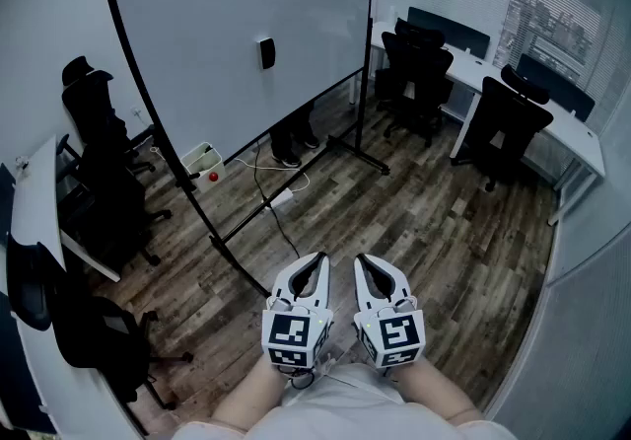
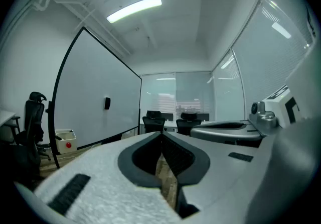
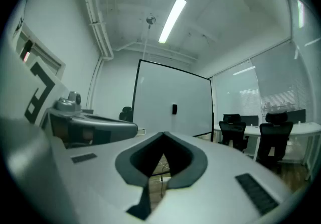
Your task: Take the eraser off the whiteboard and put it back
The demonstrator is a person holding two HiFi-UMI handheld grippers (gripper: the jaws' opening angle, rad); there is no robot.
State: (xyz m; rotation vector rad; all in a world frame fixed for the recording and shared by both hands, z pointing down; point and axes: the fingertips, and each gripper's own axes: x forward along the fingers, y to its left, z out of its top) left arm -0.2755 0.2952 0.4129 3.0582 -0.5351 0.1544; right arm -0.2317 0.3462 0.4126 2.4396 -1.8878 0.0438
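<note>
Room: office with wood-plank floor [image 1: 414, 221] and black office chairs [image 1: 422, 73] at the desks.
Whiteboard [image 1: 227, 34]: upright on its black stand, well ahead of me.
My left gripper [image 1: 319, 258]: jaws closed, nothing between them.
My right gripper [image 1: 359, 260]: just beside it, jaws closed, empty.
Eraser [image 1: 267, 53]: on the whiteboard's face, well apart from both grippers.

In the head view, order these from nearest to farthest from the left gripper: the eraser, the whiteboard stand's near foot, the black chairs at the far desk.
From the left gripper:
1. Whiteboard stand's near foot, on the floor just ahead, to the left.
2. Eraser, up on the whiteboard.
3. Black chairs, beyond the whiteboard, to the right.
</note>
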